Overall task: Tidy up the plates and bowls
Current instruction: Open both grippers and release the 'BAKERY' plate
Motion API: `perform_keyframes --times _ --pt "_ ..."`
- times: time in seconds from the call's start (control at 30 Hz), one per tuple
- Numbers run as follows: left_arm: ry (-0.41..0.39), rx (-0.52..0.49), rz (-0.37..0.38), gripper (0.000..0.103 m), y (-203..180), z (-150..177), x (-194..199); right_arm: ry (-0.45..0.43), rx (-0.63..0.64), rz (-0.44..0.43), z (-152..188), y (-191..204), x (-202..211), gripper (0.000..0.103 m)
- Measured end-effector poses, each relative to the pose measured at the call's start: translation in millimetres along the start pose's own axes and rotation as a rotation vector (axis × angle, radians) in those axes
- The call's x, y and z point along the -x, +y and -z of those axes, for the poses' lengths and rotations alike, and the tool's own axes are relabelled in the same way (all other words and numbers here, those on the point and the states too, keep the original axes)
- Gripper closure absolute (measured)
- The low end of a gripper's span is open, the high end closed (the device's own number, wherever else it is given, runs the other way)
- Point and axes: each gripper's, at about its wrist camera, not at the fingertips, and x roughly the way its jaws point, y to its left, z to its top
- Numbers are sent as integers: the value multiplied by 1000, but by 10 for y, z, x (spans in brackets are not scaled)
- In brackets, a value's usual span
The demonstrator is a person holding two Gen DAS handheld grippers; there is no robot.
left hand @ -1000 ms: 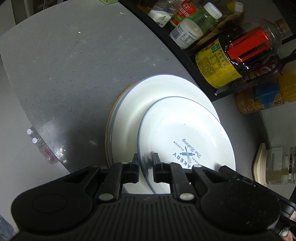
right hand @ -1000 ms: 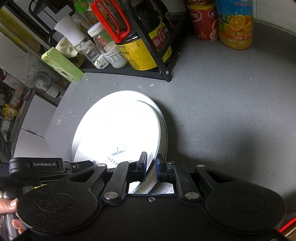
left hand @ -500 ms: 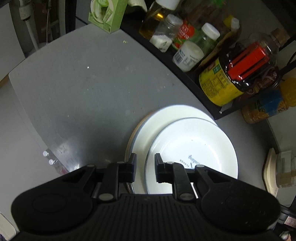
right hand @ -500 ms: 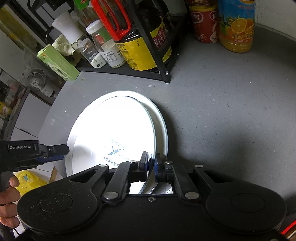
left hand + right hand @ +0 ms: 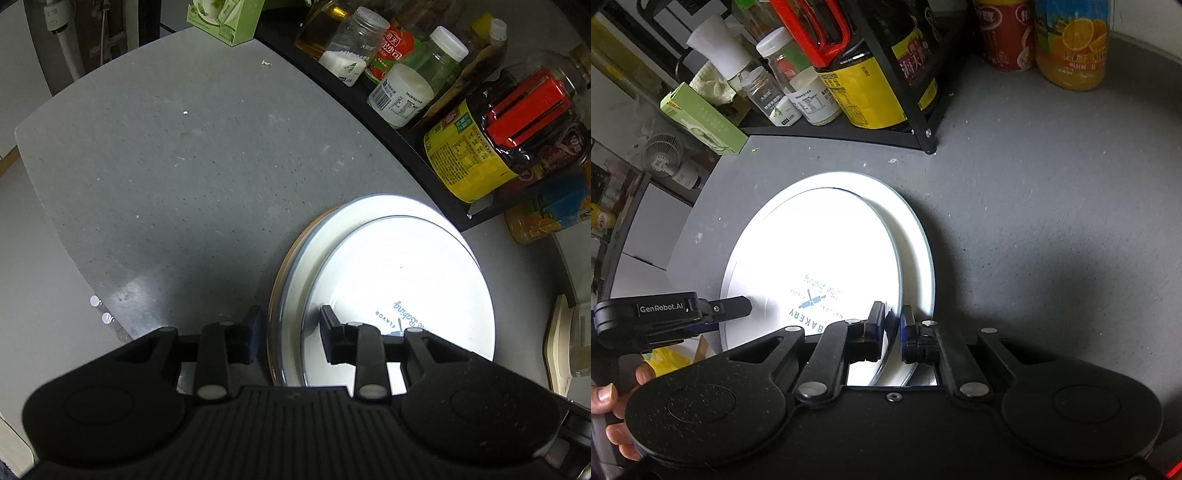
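A small white plate printed "BAKERY" lies on a larger white plate on the grey counter. A tan rim shows under the stack's left edge. My left gripper is open, its fingers apart, straddling the stack's near-left rim. It also shows from the side in the right wrist view. My right gripper is shut on the small plate's right rim, and that side looks slightly raised off the larger plate.
A black rack with jars and a big soy sauce bottle stands behind the plates. An orange juice bottle and a red can stand at the back right. A green box sits at the rack's left end.
My left gripper let go of the small plate, opened wide and drew back. The small plate came down onto the larger plate. My right gripper stayed shut on its rim.
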Motion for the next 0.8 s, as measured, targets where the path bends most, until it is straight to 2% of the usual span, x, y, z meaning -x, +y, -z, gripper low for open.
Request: perform_keyframes --times 0.1,0.27,0.47,0.53,0.67,0.73,0.8 --pt "3 -10 -11 73 -26 -9 -13 -1 -43 -24 -22 -53 46 91" --pt "14 -20 -31 72 -63 -36 0 -37 -42 -36 -34 -89 222 82" --pt "-8 -46 -67 72 -199 -62 87 -96 -63 -21 4 -197 480 65" --pt "-20 -56 -74 65 -266 -68 134 -121 -66 -18 31 -238 590 51" --pt "-45 -98 -50 54 -454 -50 218 -184 -70 11 102 -356 839 39" --pt "-45 -123 -51 50 -571 -35 249 -217 -88 20 152 -438 969 27" --pt "-49 -154 -47 48 -701 -14 283 -247 -105 30 211 -524 1088 21"
